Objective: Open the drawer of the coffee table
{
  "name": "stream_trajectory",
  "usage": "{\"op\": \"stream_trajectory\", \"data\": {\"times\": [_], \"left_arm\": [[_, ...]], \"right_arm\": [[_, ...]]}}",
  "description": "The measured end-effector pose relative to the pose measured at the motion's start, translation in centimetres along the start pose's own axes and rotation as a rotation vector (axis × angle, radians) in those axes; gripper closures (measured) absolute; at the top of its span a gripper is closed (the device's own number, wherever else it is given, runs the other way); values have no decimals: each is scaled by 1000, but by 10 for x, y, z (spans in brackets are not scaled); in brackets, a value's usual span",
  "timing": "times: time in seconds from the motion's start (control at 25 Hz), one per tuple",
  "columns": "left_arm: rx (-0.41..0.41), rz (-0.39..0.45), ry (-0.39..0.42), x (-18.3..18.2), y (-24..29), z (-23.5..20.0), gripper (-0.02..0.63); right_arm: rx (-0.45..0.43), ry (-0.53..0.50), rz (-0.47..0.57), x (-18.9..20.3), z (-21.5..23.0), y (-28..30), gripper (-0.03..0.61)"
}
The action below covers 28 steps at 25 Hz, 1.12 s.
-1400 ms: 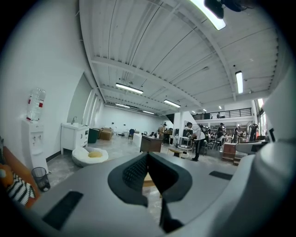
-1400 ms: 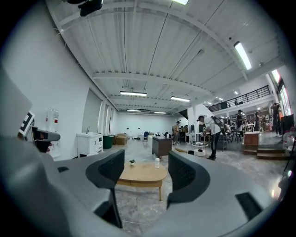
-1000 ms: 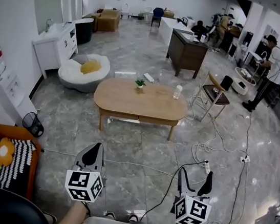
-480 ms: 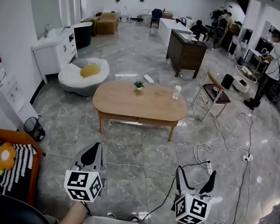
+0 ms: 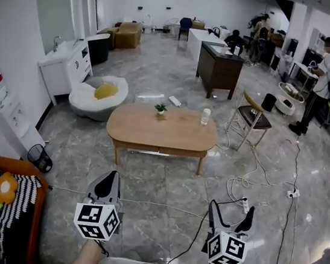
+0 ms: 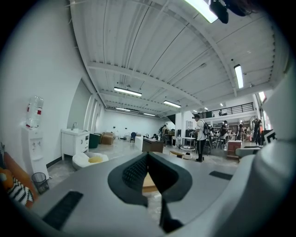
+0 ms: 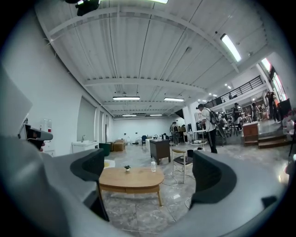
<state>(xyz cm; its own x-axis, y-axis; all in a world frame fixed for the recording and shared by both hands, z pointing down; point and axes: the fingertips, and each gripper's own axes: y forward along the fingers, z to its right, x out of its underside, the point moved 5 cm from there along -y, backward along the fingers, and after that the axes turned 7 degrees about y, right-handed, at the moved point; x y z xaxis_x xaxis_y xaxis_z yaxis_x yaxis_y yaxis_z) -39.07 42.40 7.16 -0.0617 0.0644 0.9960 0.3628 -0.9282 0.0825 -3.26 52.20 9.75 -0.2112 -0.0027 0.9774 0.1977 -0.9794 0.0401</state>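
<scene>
floor (image 5: 164, 180) | coffee table (image 5: 171, 130) | left gripper (image 5: 109, 180) closed | right gripper (image 5: 231, 210) just opened wide, empty

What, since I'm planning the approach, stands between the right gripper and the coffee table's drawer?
Nothing upright: only grey marble floor, crossed by a thin cable, separates the right gripper from the oval wooden coffee table.

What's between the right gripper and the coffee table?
Bare marble floor, with a thin cable crossing it close to the right gripper; nothing else before the coffee table. Clearest in the head view.
</scene>
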Motion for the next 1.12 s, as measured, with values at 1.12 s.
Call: {"op": "stream_trajectory", "data": {"times": [1.12], "left_arm": [[107, 1, -10, -21, 317, -48, 621]], "right_arm": [[88, 28, -41, -7, 3, 273, -9]]}}
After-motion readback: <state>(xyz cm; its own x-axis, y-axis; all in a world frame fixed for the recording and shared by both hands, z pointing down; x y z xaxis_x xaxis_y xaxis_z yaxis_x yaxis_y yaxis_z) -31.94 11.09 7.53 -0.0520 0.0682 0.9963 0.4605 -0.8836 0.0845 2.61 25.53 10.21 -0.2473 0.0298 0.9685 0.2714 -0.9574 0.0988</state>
